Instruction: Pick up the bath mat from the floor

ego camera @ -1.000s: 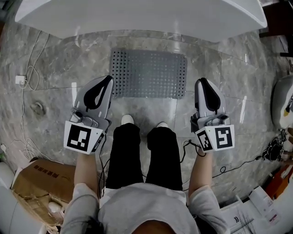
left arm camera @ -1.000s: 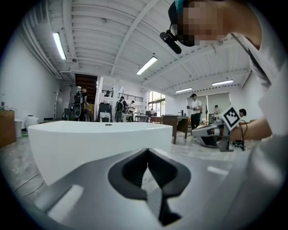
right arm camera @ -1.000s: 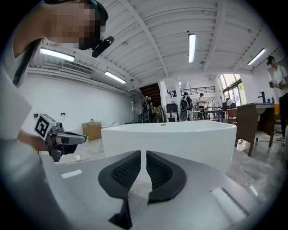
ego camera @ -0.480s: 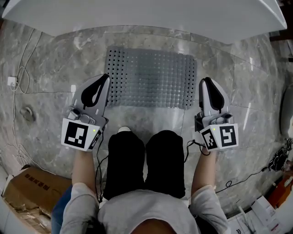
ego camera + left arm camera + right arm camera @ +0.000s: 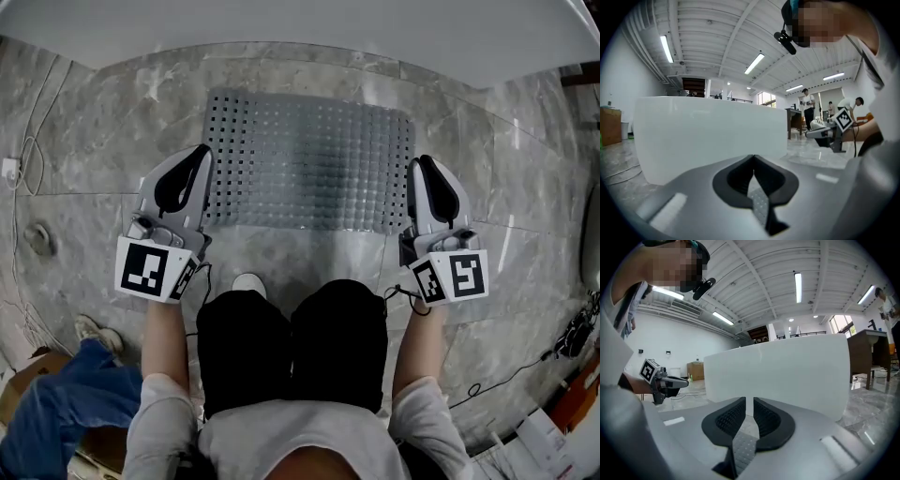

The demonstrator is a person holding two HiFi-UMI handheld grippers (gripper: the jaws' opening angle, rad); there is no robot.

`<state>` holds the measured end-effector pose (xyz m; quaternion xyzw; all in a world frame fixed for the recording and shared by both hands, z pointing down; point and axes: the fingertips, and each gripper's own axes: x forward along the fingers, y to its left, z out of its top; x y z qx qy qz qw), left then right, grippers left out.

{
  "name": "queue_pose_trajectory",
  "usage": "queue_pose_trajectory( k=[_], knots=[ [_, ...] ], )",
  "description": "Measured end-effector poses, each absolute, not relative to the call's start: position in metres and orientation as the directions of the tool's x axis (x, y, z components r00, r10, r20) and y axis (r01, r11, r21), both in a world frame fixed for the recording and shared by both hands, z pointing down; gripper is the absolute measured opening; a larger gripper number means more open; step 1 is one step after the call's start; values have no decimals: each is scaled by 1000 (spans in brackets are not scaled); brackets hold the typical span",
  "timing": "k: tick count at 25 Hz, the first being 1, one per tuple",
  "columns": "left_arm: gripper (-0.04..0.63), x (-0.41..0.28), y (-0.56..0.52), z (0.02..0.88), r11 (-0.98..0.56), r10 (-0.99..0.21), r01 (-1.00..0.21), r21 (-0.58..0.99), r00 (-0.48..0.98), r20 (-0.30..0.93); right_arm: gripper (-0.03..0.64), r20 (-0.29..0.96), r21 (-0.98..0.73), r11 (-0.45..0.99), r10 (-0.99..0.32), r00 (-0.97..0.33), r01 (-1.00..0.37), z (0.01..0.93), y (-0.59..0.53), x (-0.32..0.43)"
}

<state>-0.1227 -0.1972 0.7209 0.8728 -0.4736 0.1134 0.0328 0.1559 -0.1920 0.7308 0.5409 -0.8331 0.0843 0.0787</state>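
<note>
So, both lowered beside the bath mat (image 5: 309,159) — left gripper (image 5: 201,152) jaws closed, right gripper (image 5: 423,162) jaws just opening, empty; grab's next.

White tub (image 5: 281,23) cut off by top edge, 2 near corners of bath mat (image 5: 309,159) hidden behind left claw (image 5: 202,150) and right claw (image 5: 422,161)

The bath mat (image 5: 307,159), grey, rectangular and perforated with rows of holes, is lying flat on the marble floor (image 5: 94,141) beside the white tub (image 5: 309,28).
</note>
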Motion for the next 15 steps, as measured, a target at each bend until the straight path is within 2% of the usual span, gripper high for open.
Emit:
queue_pose_trajectory(
  k=[15],
  knots=[
    [3,-145,-186,804,-500,-827,-864,-56,457,328,77,256,-72,410,-874,-414,-909,796,-177,155]
  ],
)
